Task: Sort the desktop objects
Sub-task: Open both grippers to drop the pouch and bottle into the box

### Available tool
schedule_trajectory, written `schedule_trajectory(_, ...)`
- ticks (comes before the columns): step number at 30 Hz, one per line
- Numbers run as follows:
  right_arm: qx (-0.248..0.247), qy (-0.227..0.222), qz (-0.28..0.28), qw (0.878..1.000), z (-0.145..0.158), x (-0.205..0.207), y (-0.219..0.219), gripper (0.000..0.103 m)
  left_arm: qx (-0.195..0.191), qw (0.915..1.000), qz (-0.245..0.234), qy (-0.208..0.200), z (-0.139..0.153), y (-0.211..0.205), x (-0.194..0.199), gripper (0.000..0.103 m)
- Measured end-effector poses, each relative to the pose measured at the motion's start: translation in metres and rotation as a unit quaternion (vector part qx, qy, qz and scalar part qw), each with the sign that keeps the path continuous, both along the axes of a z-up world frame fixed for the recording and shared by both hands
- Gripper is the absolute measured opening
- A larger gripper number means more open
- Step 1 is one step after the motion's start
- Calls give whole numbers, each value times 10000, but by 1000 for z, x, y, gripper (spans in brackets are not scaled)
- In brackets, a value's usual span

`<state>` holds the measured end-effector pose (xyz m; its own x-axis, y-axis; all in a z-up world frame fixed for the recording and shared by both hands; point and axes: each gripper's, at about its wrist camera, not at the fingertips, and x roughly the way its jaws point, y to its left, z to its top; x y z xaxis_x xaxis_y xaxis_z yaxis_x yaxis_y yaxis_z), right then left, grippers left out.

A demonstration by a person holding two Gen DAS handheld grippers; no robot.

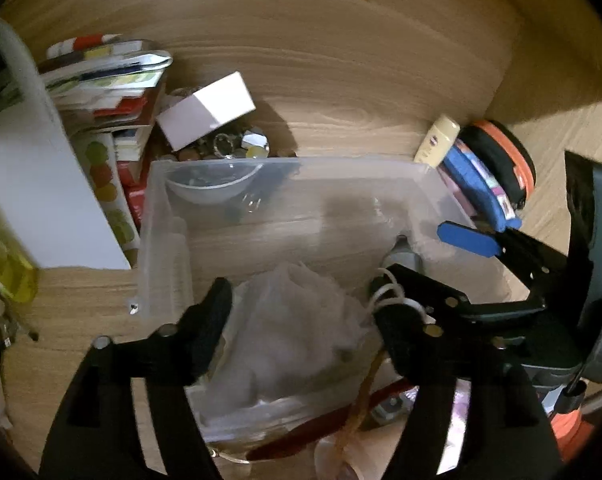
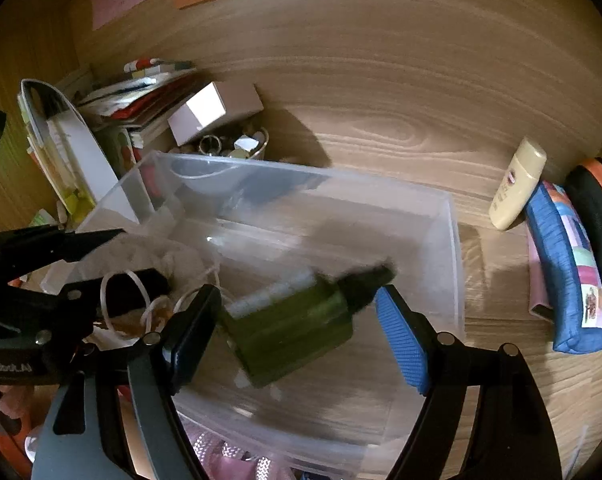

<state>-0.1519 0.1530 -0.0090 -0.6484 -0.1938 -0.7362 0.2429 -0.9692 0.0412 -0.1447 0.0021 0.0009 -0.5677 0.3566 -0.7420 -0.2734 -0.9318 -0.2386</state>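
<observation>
A clear plastic bin (image 1: pixel 163 216) (image 2: pixel 455 248) stands on the wooden desk. My left gripper (image 1: pixel 301 320) is open over the bin's near left part, with a white mesh pouch (image 1: pixel 297 332) lying between its fingers and white cord loops (image 1: pixel 385 300) by the right finger. My right gripper (image 2: pixel 297 328) is open over the bin, and a green bottle with a black cap (image 2: pixel 289 328), blurred, sits between its fingers without touching them. The left gripper (image 2: pixel 113 264) shows at the left of the right wrist view with the cord loops (image 2: pixel 125 300).
A stack of books (image 1: pixel 105 92) (image 2: pixel 141 96), a white box (image 1: pixel 209 112) (image 2: pixel 217 110) and a bowl of small items (image 1: pixel 229 148) (image 2: pixel 237 146) stand behind the bin. A cream bottle (image 2: pixel 517 184), a blue pouch (image 2: pixel 569 264) and an orange-rimmed black case (image 1: pixel 501 156) lie at the right.
</observation>
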Motion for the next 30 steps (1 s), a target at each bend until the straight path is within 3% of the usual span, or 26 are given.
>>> schedule_trajectory(17, -343, 399, 96, 9986, 37, 34, 12, 86, -260, 9985, 230, 424, 35, -11, 36, 74)
schedule_trajectory(24, -282, 746, 142, 9967, 50, 75, 19, 95, -371, 9960, 318, 743, 51, -26, 70, 91)
schedule_trajectory(30, -194, 865, 96, 9960, 52, 103, 26, 98, -519, 9938, 286, 941, 58, -30, 104, 92)
